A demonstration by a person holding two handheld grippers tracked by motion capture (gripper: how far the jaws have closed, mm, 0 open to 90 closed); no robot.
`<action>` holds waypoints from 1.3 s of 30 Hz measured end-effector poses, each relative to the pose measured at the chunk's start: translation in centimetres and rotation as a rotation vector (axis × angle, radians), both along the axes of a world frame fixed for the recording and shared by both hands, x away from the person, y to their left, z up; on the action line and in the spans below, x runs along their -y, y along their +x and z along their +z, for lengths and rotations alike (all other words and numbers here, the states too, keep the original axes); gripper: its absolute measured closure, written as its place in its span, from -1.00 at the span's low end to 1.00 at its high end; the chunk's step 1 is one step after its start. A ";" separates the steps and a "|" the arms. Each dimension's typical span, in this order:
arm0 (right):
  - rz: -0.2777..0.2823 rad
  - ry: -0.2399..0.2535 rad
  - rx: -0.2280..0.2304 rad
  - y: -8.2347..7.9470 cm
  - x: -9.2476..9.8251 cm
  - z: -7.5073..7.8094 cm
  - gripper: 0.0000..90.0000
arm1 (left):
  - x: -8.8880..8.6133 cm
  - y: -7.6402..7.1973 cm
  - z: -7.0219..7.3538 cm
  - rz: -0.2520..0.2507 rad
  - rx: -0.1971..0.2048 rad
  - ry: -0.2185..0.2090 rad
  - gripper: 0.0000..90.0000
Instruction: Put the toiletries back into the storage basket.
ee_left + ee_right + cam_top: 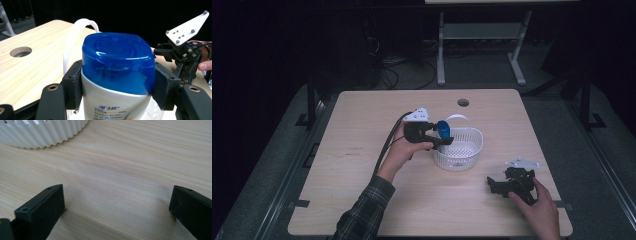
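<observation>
My left gripper (443,138) is shut on a white bottle with a blue cap (443,129), holding it over the left rim of a white perforated basket (460,148). In the left gripper view the blue cap (117,60) sits squeezed between both black pads (72,87), with the basket's white handle (75,32) arching behind it. My right gripper (490,186) rests low on the table at the front right, jaws wide open with nothing between them. Its view shows bare wood between the jaws and the basket's ribbed wall (42,132) at the top left.
The wooden table (362,165) has a round cable hole (463,102) near its far edge. Beyond it stand a desk frame's grey legs (441,50) and cables on a dark floor. The right gripper (185,55) appears far off in the left gripper view.
</observation>
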State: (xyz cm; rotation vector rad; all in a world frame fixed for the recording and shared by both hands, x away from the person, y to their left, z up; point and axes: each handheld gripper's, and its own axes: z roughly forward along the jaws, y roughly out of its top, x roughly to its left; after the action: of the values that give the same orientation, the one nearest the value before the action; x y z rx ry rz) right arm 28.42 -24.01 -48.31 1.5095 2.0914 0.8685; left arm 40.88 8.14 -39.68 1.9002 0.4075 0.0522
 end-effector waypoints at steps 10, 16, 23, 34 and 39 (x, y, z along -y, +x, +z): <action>0.001 0.001 0.001 0.0 0.0 0.0 -1.00 | -0.8 -0.7 0.9 0.000 0.001 0.029 -0.42; 0.001 0.001 0.001 0.0 0.0 0.0 -1.00 | -1.8 -0.9 1.3 0.007 -0.003 0.037 -0.46; 0.001 0.001 0.001 0.0 0.0 0.0 -1.00 | -3.4 -1.7 1.7 0.028 0.006 0.044 -0.48; 0.001 0.000 0.001 0.0 0.0 0.0 -1.00 | -5.6 -3.1 2.2 0.045 0.019 0.060 -0.50; 0.002 0.000 0.001 0.0 0.0 0.0 -1.00 | -6.5 -3.8 2.1 0.063 0.016 0.070 -0.51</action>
State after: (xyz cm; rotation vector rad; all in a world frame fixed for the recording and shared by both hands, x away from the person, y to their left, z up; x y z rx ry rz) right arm 28.38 -24.01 -48.31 1.5074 2.0922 0.8701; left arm 37.05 14.62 -37.57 1.9542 0.4603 0.1245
